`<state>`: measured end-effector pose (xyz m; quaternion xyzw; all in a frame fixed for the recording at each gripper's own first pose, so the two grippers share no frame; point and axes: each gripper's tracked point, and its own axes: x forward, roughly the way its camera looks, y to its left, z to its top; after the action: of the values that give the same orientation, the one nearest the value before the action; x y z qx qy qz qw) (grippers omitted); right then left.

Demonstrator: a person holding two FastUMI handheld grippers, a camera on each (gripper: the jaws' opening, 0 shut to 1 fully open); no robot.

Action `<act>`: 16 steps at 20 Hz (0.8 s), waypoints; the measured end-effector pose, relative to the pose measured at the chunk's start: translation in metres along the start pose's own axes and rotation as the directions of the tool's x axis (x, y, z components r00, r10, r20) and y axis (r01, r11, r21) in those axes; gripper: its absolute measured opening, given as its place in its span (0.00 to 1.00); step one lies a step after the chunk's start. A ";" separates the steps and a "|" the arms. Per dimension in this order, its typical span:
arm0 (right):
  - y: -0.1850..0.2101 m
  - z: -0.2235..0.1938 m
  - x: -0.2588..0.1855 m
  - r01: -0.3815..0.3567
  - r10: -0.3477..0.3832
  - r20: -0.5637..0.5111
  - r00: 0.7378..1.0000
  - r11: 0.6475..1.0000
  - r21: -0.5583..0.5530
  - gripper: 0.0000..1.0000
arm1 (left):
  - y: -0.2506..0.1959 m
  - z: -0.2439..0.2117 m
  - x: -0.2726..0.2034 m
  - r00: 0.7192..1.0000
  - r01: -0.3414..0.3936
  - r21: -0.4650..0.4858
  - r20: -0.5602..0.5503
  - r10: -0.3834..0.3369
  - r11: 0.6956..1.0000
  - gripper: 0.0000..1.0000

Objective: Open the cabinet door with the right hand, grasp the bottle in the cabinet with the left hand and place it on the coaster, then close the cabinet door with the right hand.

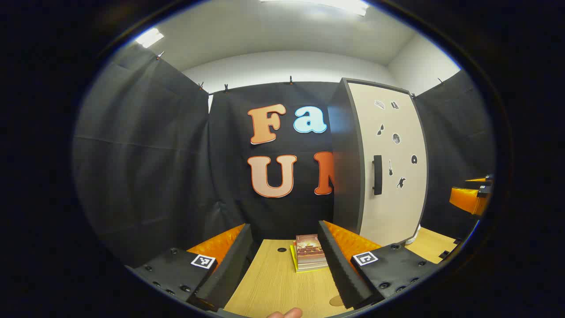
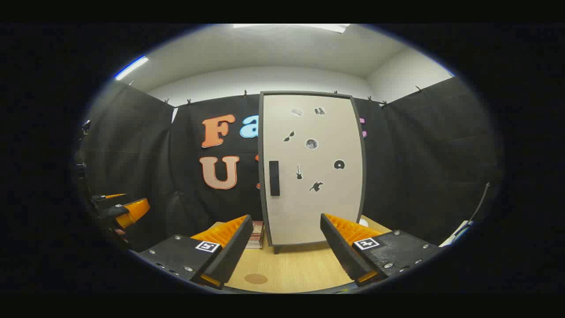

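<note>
Both tools hang above the desk with fingers spread wide and nothing between them. From the left gripper view, the left tool (image 1: 282, 260) points at a small stack of books (image 1: 310, 252) lying flat on the wooden desk (image 1: 273, 282), and the right tool (image 1: 474, 194) shows at the far right edge, well apart from the cabinet. The right tool (image 2: 287, 247) faces the cabinet (image 2: 311, 170) almost head-on, with the left tool (image 2: 119, 210) off at the left edge of the right gripper view. The cabinet stands upright on the desk with its door shut: a pale cream front in a dark grey frame, a dark vertical handle (image 2: 274, 178) near its left edge, and several small dark stickers scattered over the panel. A round brown coaster (image 2: 256, 278) lies flat on the desk in front of the cabinet, near the right tool's fingers. The bottle is hidden from sight.
</note>
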<state>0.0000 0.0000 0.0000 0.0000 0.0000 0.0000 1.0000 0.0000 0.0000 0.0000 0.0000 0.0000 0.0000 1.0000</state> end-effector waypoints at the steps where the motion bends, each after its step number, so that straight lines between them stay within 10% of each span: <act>1: -0.001 0.000 0.001 0.001 -0.001 -0.002 1.000 1.000 0.001 0.94 | 0.001 -0.001 0.000 1.000 -0.004 -0.001 -0.003 0.004 1.000 0.97; 16: -0.006 -0.008 0.022 -0.001 0.001 -0.015 1.000 1.000 0.003 0.95 | 0.005 -0.011 0.015 0.999 -0.032 0.004 -0.024 0.032 0.999 0.97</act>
<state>0.0223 -0.0056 -0.0083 0.0014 0.0077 0.0004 1.0000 0.0149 0.0054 -0.0109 0.0018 0.0119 0.0158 0.9998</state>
